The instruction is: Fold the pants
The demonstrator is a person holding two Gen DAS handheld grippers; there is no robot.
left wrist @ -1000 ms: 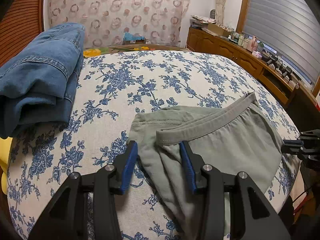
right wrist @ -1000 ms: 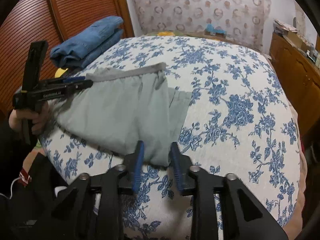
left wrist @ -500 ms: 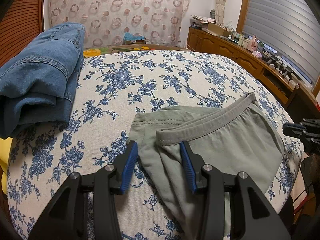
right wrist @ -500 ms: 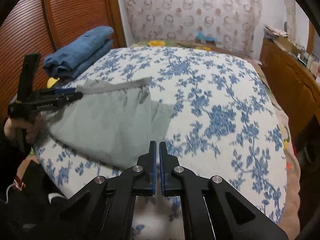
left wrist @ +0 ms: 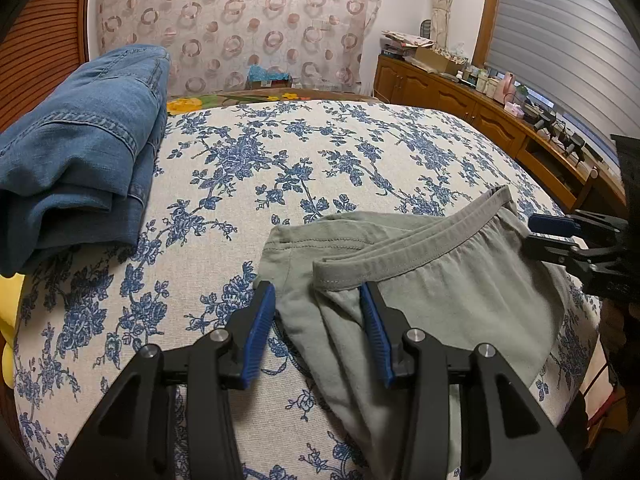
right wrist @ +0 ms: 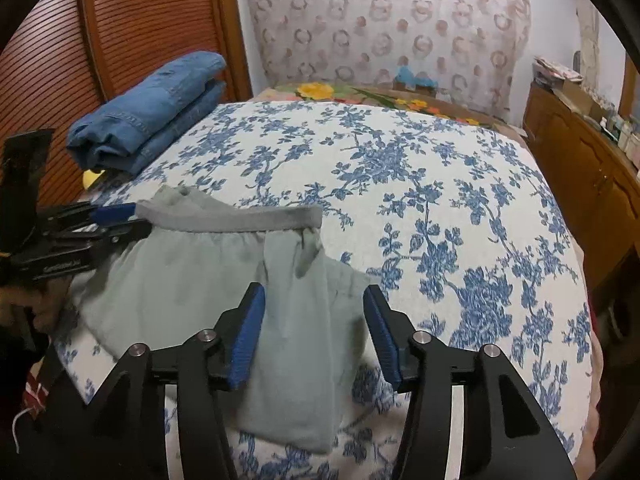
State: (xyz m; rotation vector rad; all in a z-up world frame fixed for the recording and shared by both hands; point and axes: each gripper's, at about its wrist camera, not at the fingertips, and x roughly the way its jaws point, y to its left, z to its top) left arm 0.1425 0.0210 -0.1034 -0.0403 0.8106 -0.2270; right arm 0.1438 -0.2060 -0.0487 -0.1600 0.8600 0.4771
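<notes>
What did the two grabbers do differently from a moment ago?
The right gripper moved over the folded end of the grey-green pants, and its jaws have just been opening; the cloth lies between them, unpinched. A moment ago they were shut, with no cloth between them. The left gripper stayed put, open around the waistband corner. The pants and folded jeans did not move.

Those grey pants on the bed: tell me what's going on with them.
A person is folding the grey pants on the floral bedspread, with a handheld gripper in each hand. The left gripper straddles the waistband end, its jaws apart and not pinching. The right gripper has just been opening; folded cloth lies between its pads, which do not press on it. A folded pair of blue jeans sits apart at the far corner.
</notes>
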